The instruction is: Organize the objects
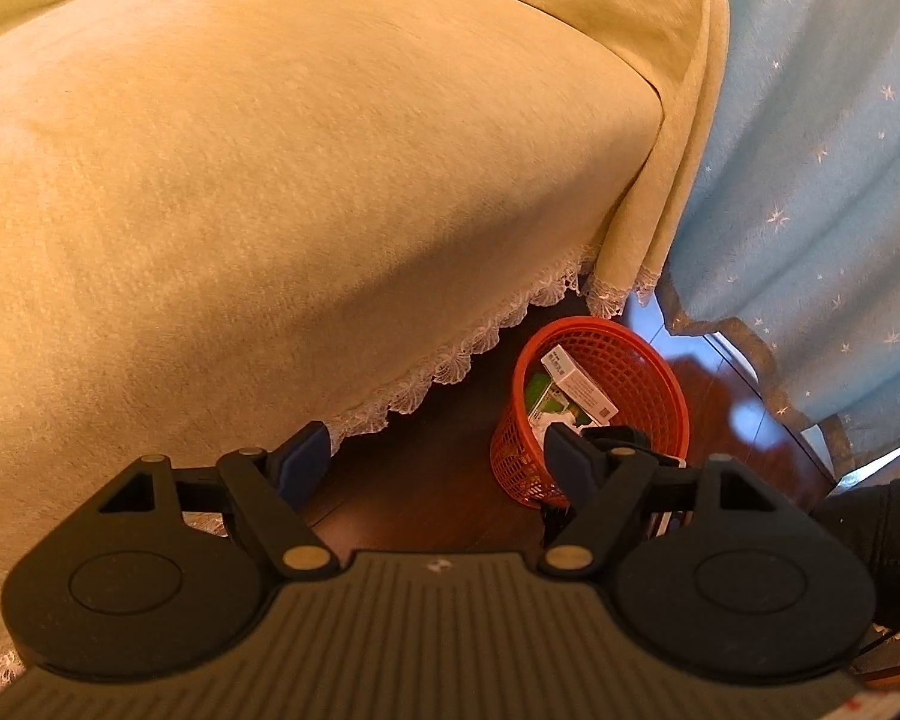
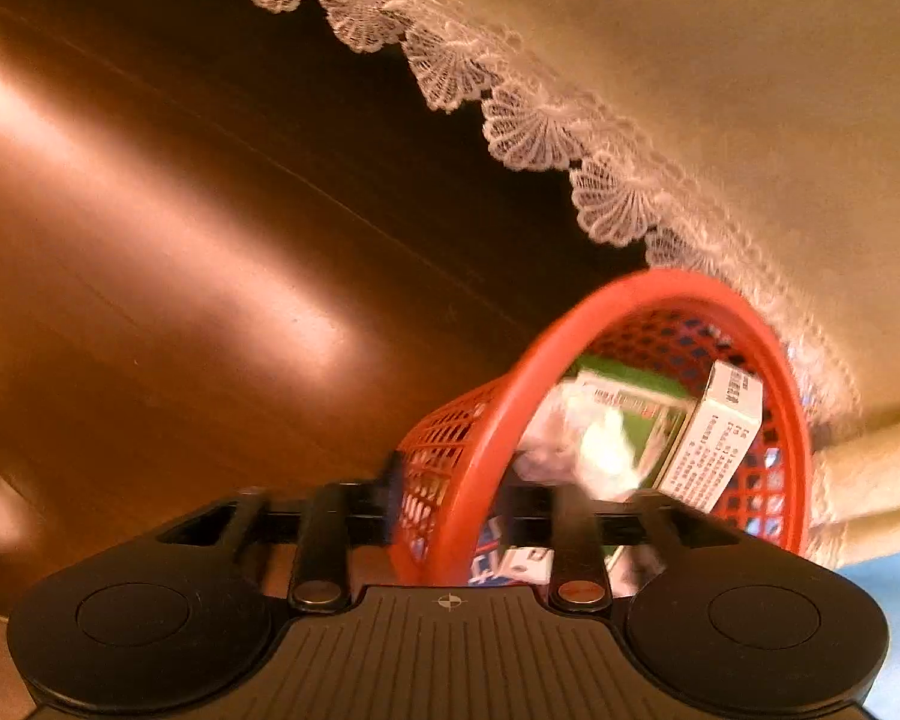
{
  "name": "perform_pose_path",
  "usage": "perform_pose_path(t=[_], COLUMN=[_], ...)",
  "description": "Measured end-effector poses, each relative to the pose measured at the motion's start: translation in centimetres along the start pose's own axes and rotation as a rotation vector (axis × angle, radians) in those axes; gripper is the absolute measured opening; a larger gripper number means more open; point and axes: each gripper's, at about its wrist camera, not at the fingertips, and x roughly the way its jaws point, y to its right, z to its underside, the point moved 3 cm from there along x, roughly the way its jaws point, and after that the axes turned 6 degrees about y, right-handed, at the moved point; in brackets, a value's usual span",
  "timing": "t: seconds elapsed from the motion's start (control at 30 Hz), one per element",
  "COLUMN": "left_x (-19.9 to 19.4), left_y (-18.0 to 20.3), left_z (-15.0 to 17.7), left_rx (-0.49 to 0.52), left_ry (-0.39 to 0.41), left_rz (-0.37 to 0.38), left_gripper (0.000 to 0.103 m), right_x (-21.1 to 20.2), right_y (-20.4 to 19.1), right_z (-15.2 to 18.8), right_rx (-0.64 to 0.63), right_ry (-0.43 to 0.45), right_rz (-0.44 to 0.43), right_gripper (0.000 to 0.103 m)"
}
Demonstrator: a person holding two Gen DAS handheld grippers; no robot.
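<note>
While your right gripper point(image 2: 450, 504) pinches the near wall of the red basket point(image 2: 606, 312), your left gripper point(image 1: 435, 462) hangs spread wide with nothing in it. Basket sits on the dark wood floor point(image 1: 426, 480), just beside the lace-edged yellow cloth point(image 1: 270, 210). Inside it's blurry, looks like white boxes point(image 2: 714, 444).

floor point(image 2: 210, 228): dark glossy wood (glare streaks) | sofa cover point(image 1: 270, 180): tan, lace-trimmed | curtain point(image 1: 822, 150): pale blue, starred
</note>
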Motion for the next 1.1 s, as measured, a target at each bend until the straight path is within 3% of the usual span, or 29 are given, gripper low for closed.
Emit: perform_pose_path(t=[0.07,0.27,0.43,0.57,0.7,0.83,0.97,1.1], left_x=[-0.2,-1.4,-4.4,-8.5,-14.1,-19.7,-25.0,-28.9], left_y=[-0.1,-0.2,0.3,1.1,2.4,3.8,5.1,6.1], left_z=[0.0,0.1,-1.5,-4.3,-8.3,-12.3,-15.8,-18.4], left_rx=[-0.003,-0.019,-0.021,-0.052,-0.075,-0.083,-0.077,-0.069], left_ry=[-0.001,-0.016,-0.030,-0.037,-0.029,-0.004,0.042,0.065], left_rz=[0.001,-0.002,-0.018,-0.024,-0.036,-0.051,-0.090,-0.121], left_gripper=[0.074,0.075,0.080,0.088,0.100,0.102,0.102,0.102], right_x=[-0.1,-2.6,-8.5,-16.9,-25.6,-35.0,-43.6,-50.7], right_y=[0.1,0.2,1.5,4.6,8.9,13.1,15.9,18.0], right_z=[0.1,0.3,-0.9,-2.8,-4.6,-6.5,-8.5,-10.2], right_rx=[0.026,0.018,0.086,0.265,0.559,0.823,0.937,0.965], right_ry=[-0.003,0.001,-0.001,0.012,0.018,0.018,0.041,0.074], right_rz=[0.008,0.025,0.024,0.002,-0.035,-0.050,-0.029,0.005], right_gripper=[0.067,0.069,0.069,0.069,0.069,0.069,0.069,0.069])
